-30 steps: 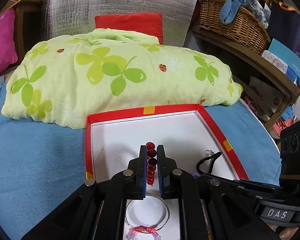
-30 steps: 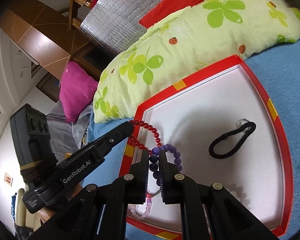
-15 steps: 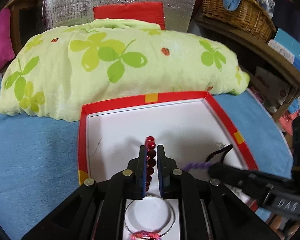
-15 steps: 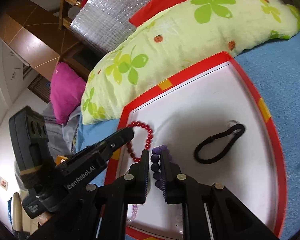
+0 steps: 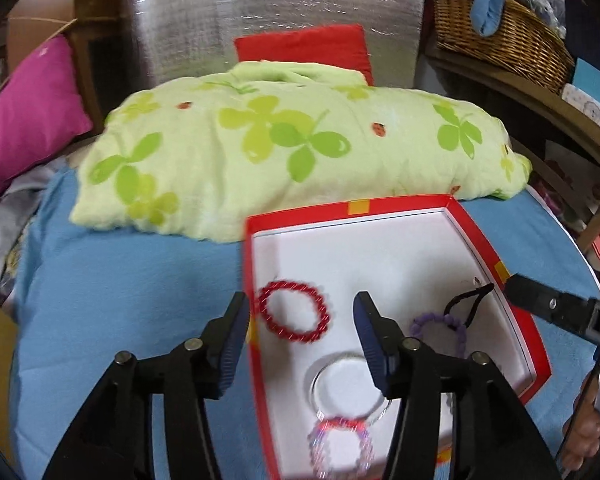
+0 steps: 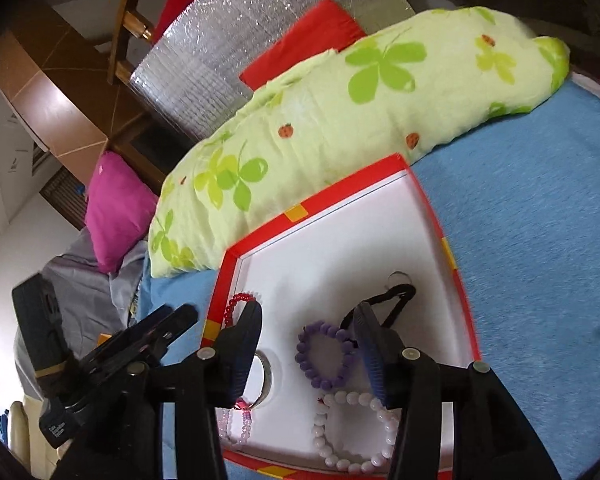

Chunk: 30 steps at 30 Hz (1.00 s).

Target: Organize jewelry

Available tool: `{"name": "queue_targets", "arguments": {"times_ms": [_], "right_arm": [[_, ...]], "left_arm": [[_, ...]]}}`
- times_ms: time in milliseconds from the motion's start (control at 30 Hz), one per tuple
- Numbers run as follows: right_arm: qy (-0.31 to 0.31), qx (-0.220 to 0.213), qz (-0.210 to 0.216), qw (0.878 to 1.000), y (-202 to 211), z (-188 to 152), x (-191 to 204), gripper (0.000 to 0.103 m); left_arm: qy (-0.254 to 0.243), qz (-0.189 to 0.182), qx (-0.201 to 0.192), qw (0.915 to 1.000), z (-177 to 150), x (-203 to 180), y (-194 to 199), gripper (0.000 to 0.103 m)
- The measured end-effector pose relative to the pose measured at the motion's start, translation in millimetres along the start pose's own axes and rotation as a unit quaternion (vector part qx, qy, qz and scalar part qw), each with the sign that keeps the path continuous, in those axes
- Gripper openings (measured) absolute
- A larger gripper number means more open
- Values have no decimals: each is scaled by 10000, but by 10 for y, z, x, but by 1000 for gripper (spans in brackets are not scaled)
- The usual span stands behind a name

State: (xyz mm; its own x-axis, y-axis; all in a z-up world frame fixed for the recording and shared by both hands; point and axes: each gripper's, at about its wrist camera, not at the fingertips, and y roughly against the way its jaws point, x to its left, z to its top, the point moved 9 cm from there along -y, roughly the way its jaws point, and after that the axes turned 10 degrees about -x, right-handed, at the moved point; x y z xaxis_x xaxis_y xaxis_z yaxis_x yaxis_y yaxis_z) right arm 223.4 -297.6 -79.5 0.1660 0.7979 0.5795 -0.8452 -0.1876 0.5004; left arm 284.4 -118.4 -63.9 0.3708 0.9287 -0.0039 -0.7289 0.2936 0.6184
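Note:
A red-rimmed white tray lies on the blue bed cover. A red bead bracelet lies flat at its left side. A purple bead bracelet lies mid-tray beside a black hair tie. A silver bangle, a pink bracelet and a white bead bracelet lie near the front. My left gripper is open and empty above the red bracelet. My right gripper is open and empty above the purple bracelet.
A green leaf-print pillow lies right behind the tray. A pink cushion is at the left, a red cushion and a foil sheet behind. A wicker basket stands on a wooden shelf at the right.
Both grippers have opened and drawn back. The red bracelet has dropped from the left gripper and the purple bracelet from the right; both now lie in the tray.

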Motion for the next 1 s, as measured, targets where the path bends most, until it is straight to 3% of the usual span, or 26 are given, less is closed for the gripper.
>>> {"name": "queue_targets", "arguments": {"times_ms": [233,500,767,1000], "right_arm": [[114,62,-27,9999,214,-85,4,52],[893,110,5,9959,581,-361,256,52],[1470,118,-50,9891,942,-674,417,52],[1641,288,-96,9860,1280,-1060,389,52]], "left_arm": [[-26,566,23,9984,-217,230,395,65],[-90,1149,-97,9933,-568,497,949,73],[-138,1430,-39,9896,-1113,539,1437,74],[-114,1341,-239,9906,-1241,417,1728,77]]}}
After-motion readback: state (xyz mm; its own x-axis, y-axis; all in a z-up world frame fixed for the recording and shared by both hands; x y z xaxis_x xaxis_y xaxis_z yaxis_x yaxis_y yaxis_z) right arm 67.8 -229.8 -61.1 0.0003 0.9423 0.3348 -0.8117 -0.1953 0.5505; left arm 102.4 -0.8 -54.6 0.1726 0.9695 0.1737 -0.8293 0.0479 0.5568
